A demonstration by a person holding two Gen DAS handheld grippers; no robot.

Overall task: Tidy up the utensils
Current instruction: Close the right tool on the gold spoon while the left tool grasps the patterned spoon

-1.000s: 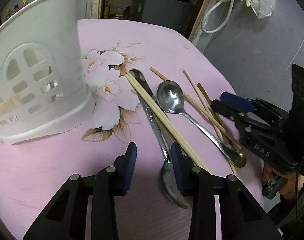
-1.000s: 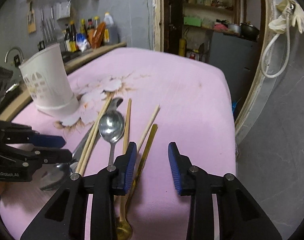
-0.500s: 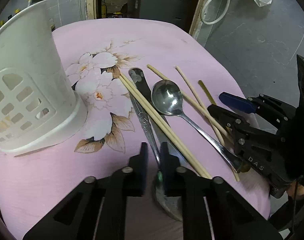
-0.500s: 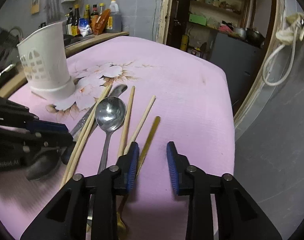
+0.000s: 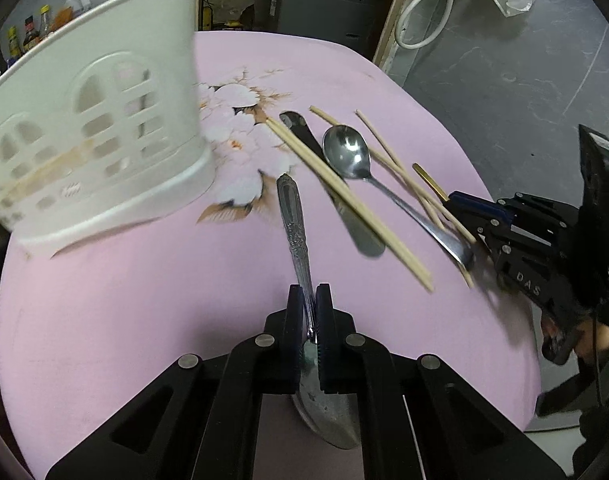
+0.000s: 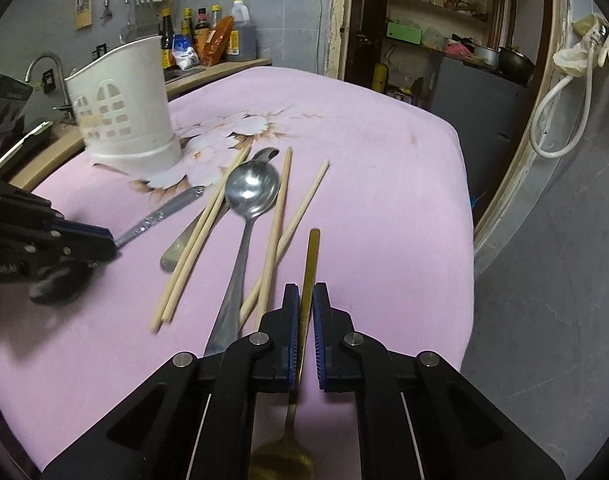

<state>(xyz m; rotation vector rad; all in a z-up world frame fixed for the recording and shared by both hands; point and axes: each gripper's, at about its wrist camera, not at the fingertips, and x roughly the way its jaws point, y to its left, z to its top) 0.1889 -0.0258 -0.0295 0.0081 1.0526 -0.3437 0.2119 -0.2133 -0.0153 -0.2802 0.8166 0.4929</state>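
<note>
Left gripper [image 5: 311, 300]: closed on the patterned silver spoon [image 5: 294, 220], clamped at the neck, bowl below the fingers and toward the camera, handle pointing away toward the white utensil holder [image 5: 100, 120]. Seen from the right wrist view as left gripper [image 6: 104, 240] with the patterned silver spoon [image 6: 160, 212] projecting from its blue pads. Partial white lettering legible on its body in the right wrist view: "Robot.AI"; leading characters cut off.

Right gripper [image 6: 304, 300]: closed on the gold spoon [image 6: 310, 264], handle running forward between the blue pads, gold bowl blurred below near the bottom edge. Seen from the left wrist view as right gripper [image 5: 460, 202], with "DAS" printed on its black body and the gold spoon [image 5: 428, 180] handle tip protruding.

Remaining on the pink tablecloth [image 6: 384, 160], floral print near the holder:
- 1 plain silver spoon [image 6: 248, 200], bowl up, handle toward the camera.
- 2 chopsticks [image 6: 200, 236] lying together as a pair, left of that spoon, across a flat silver utensil [image 6: 184, 240]; type of that utensil not determinable.
- 2 more chopsticks [image 6: 278, 220], right of the spoon, crossing each other near the right gripper.

Utensil holder [image 6: 124, 108]: upright on the cloth, well apart from both grippers, arched cut-out windows in the wall.

Bottles [image 6: 202, 36] on the counter behind: labels not readable.
</note>
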